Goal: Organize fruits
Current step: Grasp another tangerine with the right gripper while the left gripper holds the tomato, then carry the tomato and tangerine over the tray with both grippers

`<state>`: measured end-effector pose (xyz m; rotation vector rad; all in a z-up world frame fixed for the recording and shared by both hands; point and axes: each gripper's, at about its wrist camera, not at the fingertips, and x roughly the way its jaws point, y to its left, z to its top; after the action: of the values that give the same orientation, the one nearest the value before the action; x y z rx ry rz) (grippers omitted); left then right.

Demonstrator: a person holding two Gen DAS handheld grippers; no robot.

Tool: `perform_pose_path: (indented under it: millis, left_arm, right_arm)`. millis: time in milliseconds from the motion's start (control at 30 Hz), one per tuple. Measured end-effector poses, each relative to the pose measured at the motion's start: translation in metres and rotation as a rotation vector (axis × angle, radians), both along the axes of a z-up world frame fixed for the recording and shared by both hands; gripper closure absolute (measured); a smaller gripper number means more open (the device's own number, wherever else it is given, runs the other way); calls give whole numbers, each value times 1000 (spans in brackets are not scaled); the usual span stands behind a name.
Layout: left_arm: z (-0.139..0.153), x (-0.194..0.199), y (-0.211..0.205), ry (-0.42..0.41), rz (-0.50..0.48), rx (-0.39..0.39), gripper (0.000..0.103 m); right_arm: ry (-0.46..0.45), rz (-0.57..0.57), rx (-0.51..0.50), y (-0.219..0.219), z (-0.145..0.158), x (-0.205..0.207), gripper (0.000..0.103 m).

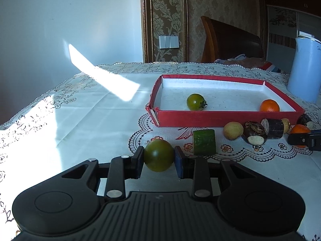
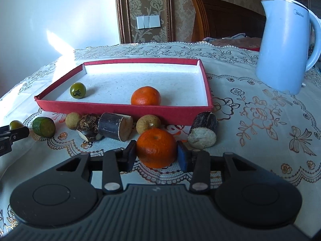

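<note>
My left gripper point(image 1: 158, 156) is shut on a green tomato point(image 1: 158, 155), in front of the red tray point(image 1: 220, 118). My right gripper point(image 2: 156, 154) is shut on an orange tangerine point(image 2: 157, 147), in front of the tray point(image 2: 124, 112). Inside the tray lie another green tomato point(image 1: 195, 101) point(image 2: 78, 90) and another tangerine point(image 1: 269, 105) point(image 2: 145, 96). Along the tray's near wall lie a cucumber piece point(image 1: 204, 141) point(image 2: 43, 126), longans point(image 1: 233, 130) point(image 2: 148, 123), a water chestnut point(image 2: 89, 127) and dark sugarcane pieces point(image 2: 115, 126) point(image 2: 204, 132).
A pale blue electric kettle point(image 2: 284, 42) stands at the right on the lace tablecloth point(image 2: 260, 120). The table's left edge meets a white wall with a sunlit patch point(image 1: 104, 74). A wooden headboard point(image 1: 230, 40) is behind the table.
</note>
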<state>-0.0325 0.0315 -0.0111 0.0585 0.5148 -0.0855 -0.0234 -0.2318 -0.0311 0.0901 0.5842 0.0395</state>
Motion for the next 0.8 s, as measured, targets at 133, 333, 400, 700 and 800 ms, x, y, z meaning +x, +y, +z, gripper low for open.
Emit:
perform_pose_path:
  millis: [133,333,400,700,800]
  left_arm:
    - [1,-2,-3,-7,5,0,72]
    - [6,-9,-15,-29,-20,-5,72]
    - [9,-10,-19,-37,-23,-3,72]
    - [25,-9,-34,-90,-29,10,72]
    - [30,-7,-41,-105,-31,15,72]
  right_arm:
    - [-34,-19,4,2,3,-11,64]
    - [-114,-13,-12,17,12,-28,64]
    - [-136,-5,-13,22,15,-31,64]
    - [-206,14,4,33,26,-36,64]
    - [-221,14,8,34,30,-35,64]
